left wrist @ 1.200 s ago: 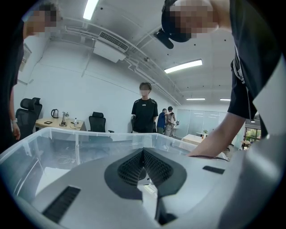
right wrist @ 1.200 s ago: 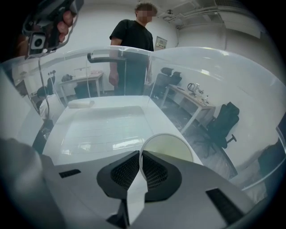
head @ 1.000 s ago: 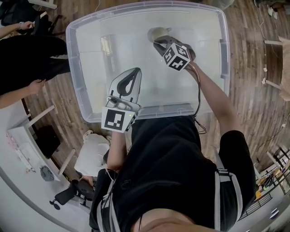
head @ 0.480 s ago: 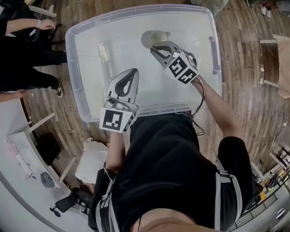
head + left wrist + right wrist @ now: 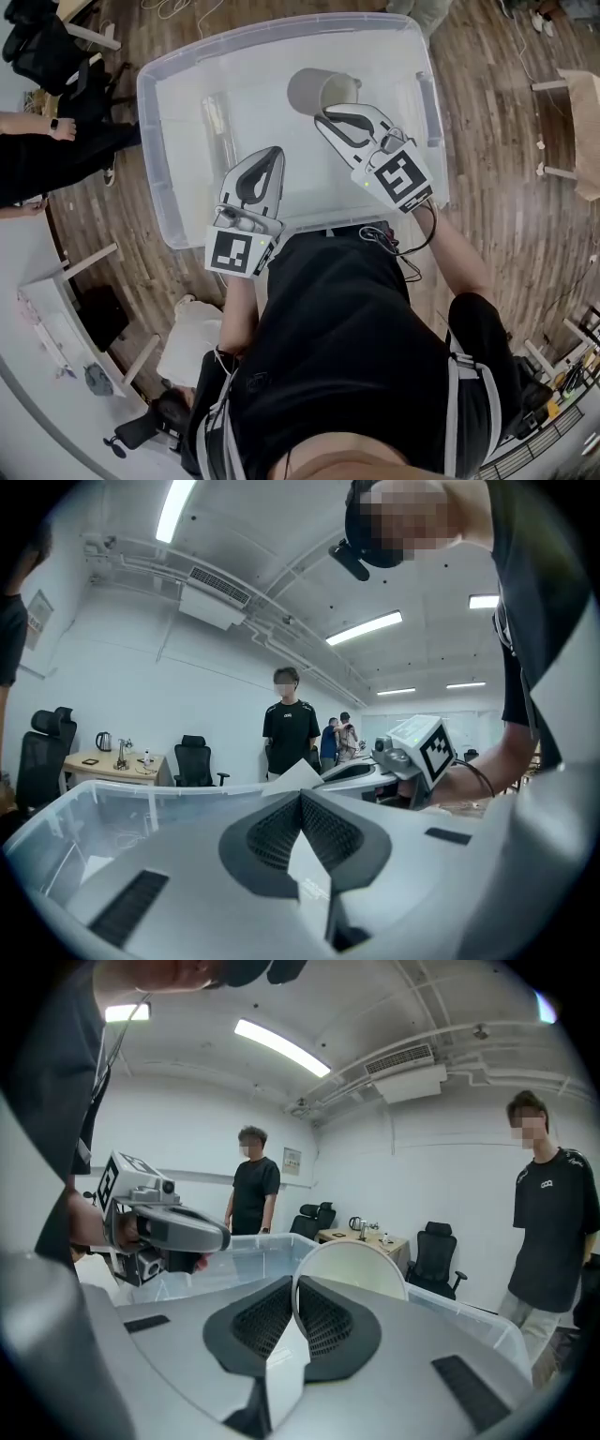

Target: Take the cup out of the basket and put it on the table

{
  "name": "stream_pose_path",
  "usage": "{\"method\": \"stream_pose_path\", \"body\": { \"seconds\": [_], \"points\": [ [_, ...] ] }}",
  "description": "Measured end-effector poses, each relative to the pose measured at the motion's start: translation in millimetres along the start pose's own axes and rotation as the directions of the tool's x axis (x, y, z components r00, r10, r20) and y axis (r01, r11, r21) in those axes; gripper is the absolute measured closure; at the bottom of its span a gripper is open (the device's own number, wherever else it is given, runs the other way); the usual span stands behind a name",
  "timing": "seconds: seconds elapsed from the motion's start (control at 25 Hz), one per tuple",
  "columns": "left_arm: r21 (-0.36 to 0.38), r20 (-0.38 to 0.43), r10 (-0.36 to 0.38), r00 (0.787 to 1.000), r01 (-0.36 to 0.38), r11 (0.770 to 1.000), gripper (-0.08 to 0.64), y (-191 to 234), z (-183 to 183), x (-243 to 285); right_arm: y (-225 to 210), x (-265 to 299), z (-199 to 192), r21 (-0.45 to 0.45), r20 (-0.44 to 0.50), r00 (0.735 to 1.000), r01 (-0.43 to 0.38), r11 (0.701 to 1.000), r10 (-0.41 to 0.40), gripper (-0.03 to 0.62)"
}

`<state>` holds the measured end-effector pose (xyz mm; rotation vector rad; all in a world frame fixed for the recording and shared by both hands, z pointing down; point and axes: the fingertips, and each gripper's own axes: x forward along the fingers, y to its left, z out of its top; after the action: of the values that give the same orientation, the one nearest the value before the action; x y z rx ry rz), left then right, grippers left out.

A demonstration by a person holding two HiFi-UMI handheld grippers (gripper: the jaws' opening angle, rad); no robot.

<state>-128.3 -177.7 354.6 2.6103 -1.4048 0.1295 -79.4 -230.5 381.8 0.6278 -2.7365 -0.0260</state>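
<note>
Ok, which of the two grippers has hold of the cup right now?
The right gripper: its jaws pinch the rim of the cup. The left gripper has its jaws together on nothing.

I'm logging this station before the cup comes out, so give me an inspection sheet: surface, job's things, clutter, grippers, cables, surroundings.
Surface: clear plastic bin above a wood floor; what it stands on is hidden.
Job's things: pale cup, tilted inside the bin, rim pinched by the right gripper.
Clutter: nothing seen in the bin besides the cup.
Grippers: right gripper shut on the cup's rim; left gripper shut, empty, over the bin's near side.
Cables: black cable loops behind the right gripper.
Surroundings: bystander, office chair, kettle on a desk.
</note>
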Motion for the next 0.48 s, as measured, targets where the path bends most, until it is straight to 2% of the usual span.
{"method": "stream_pose_path", "body": {
  "seconds": [0.24, 0.48],
  "points": [
    [0.015, 0.018, -0.013, 1.000, 0.012, 1.000, 0.541, -15.9, 6.1, -0.9, 14.4, -38.8, 32.1, 0.020, 0.159, 0.987, 0.023, 1.000, -0.026, 0.557],
    [0.017, 0.024, -0.017, 1.000, 0.017, 1.000, 0.541, -31.9, 9.7, -5.3, 27.8, -76.9, 41.1, 0.124, 0.244, 0.965, 0.062, 0.990, -0.092, 0.557]
  ]
}}
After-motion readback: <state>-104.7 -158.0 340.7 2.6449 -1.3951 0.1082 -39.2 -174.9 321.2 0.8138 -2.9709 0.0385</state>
